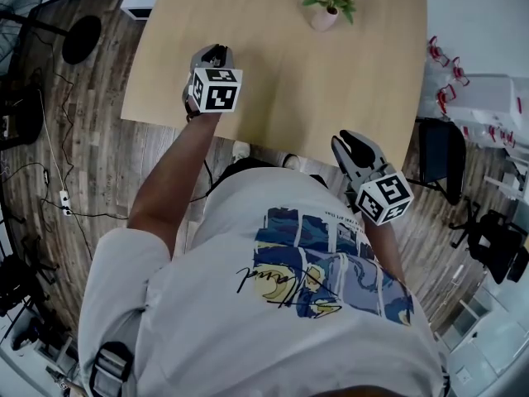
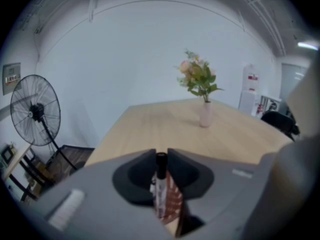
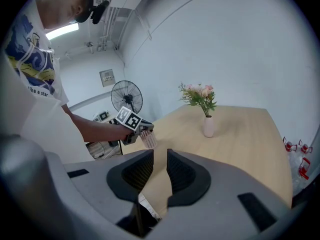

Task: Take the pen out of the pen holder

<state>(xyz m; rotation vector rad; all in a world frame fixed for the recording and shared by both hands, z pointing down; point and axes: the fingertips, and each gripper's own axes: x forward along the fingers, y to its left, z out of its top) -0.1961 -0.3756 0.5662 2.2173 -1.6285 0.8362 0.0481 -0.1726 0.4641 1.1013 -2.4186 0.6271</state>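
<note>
Pen (image 2: 160,186), white barrel with black cap, stands in the striped pen holder (image 3: 146,140) at the bench (image 1: 331,81) edge, left gripper (image 1: 214,55) jaws apparently pinching its cap; right gripper (image 3: 160,159) jaws narrowly apart, empty.

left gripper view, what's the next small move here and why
Probably squeeze the left gripper fully onto the pen before lifting. The pen's cap stands upright between the jaws, which sit close on both sides, but a firm pinch can't be confirmed, and its lower part sits in the pen holder.
</note>
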